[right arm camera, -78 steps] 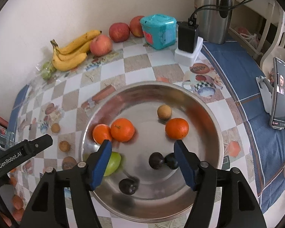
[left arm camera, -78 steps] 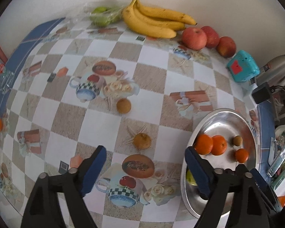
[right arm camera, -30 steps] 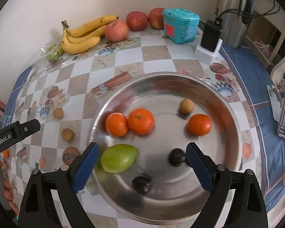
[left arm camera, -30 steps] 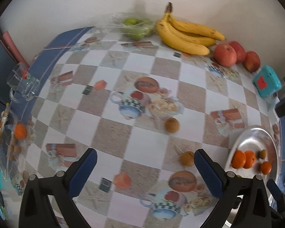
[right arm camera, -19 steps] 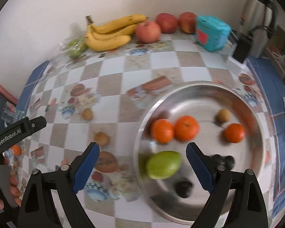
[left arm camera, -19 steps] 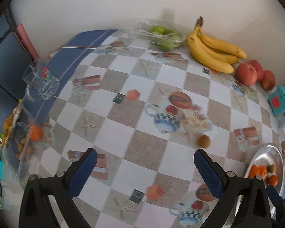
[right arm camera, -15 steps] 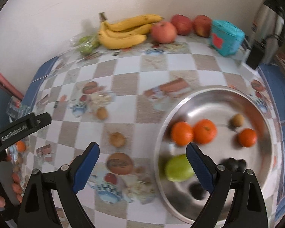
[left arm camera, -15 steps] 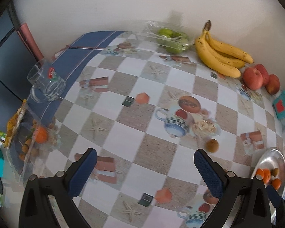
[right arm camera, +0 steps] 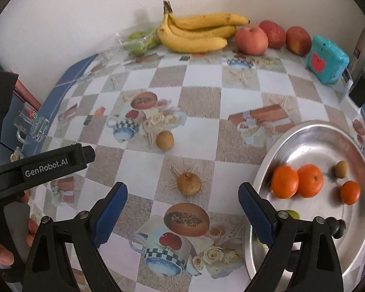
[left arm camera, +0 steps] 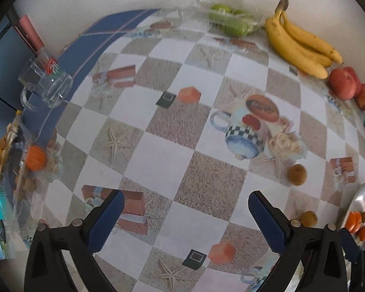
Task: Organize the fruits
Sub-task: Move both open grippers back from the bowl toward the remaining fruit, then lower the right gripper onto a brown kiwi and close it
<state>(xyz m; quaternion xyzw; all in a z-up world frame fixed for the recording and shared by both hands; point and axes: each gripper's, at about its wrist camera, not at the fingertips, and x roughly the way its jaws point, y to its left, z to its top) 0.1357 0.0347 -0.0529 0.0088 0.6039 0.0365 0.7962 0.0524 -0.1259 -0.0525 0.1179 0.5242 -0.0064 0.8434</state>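
Brown fruit [right arm camera: 189,183] on the tablecloth [right arm camera: 202,77] — between, beyond the wide right jaws

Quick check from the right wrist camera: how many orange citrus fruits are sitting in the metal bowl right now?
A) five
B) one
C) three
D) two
C: three orange fruits show in the metal bowl: two large ones side by side and a smaller one to their right, next to a small brown fruit.
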